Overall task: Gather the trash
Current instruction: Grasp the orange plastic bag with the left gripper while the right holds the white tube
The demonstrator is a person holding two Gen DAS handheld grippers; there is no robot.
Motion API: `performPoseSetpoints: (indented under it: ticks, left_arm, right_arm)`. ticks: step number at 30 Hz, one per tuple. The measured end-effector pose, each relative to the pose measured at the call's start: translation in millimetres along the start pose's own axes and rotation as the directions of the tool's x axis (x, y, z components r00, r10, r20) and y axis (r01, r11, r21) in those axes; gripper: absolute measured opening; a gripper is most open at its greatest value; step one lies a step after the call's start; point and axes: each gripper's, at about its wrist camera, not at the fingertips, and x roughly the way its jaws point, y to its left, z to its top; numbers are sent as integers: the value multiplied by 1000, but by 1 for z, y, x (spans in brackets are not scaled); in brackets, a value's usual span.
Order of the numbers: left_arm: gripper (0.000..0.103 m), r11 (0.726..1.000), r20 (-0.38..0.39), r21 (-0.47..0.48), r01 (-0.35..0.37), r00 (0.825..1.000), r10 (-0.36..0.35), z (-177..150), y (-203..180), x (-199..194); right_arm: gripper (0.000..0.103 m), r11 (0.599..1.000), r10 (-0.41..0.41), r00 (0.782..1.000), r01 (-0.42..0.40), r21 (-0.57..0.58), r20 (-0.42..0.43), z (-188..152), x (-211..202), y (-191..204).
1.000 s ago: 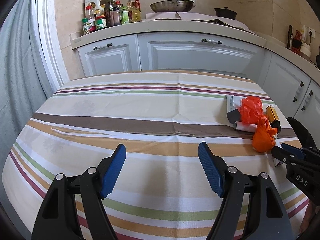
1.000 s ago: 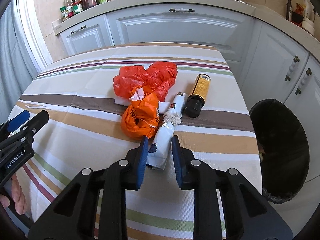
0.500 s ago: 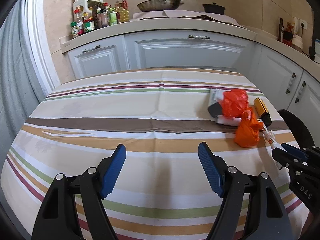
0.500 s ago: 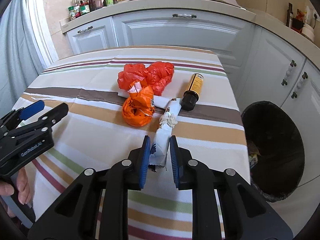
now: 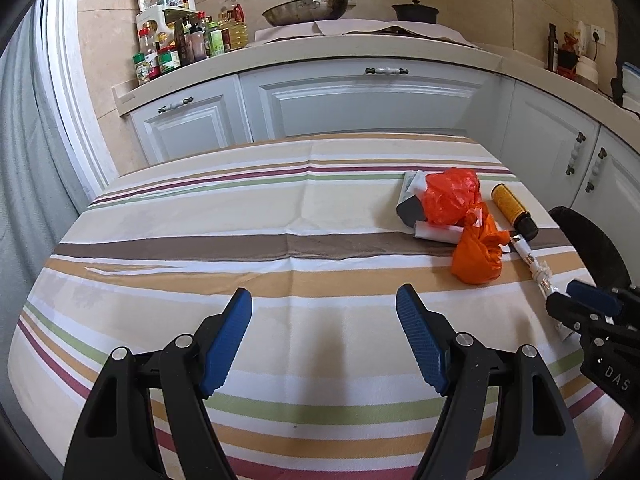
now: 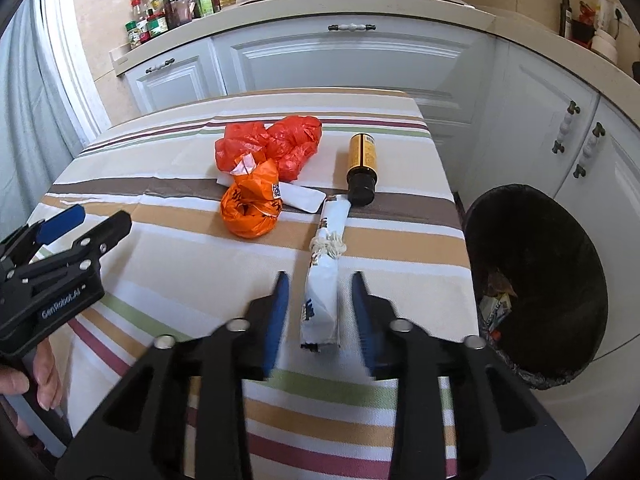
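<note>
Right tool [image 6: 318,312]: jaws opening, pads clear of the long white tied-up wrapper packet [image 6: 322,280] lying between them on the striped-cloth table [image 6: 180,264].

Black-lined bin [image 6: 536,292]: at three o'clock, beside the table edge, likely the drop point.

Left tool [image 5: 324,336]: jaws wide apart, empty.

Orange knotted plastic bags [image 6: 252,208] and amber bottle [image 6: 362,164]: twelve o'clock, uncollected.
</note>
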Motion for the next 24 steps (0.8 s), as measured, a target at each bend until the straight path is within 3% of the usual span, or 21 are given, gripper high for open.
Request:
performPoseSetpoints:
  ticks: [4,5,6,7,18,24]
  left_arm:
    - [72,1000,-11,-4,-10,1000,10,-3,5,2]
    - [72,1000,-12,-7,-10,1000,10,-3,6,2]
    - [72,1000,-12,-10,-11,1000,11,-3,6,2]
    - [72,1000,-12,-12,-12,1000,11,-3,7,2]
    - [72,1000,-11,2,14,1000,-14,-4,-2,-1]
    - [72,998,-14,33,53,998,-53,-2,-22,-4]
  right_arm:
    - [36,1000,-9,1000,9,-11,-14,2,6,4]
    - [30,1000,-10,1000,9,-19,-25,2,9,5]
    - [17,1000,-7,999,6,-23,-32,1,11,7]
    - [15,1000,-3,999,2,-29,-44,-1,13,8]
    - [15,999,-9,998,12,-53,55,0,-19,8]
    - [15,999,-45,995,47,-22,86,2,-27,-10]
